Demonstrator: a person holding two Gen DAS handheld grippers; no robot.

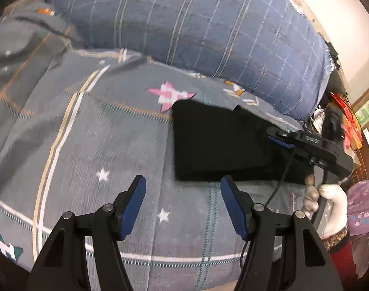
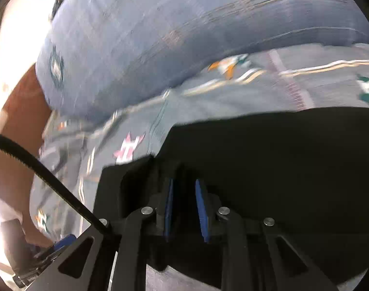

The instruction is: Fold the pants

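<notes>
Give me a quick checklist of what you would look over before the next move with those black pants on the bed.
1. Black folded fabric pants lie flat on the grey star-patterned bedsheet: ok.
2. Left gripper open with nothing between its blue-padded fingers: ok.
3. Right gripper over the pants, narrow gap between its fingers: ok; whether fabric is pinched: cannot tell.
4. Blue checked pillow sits behind the pants, apart from them: ok.
5. Black cable of the right gripper hangs across the pants' near edge: not ok, it might snag.
6. Picture sharpness in the right wrist view: not ok, blurred.
</notes>
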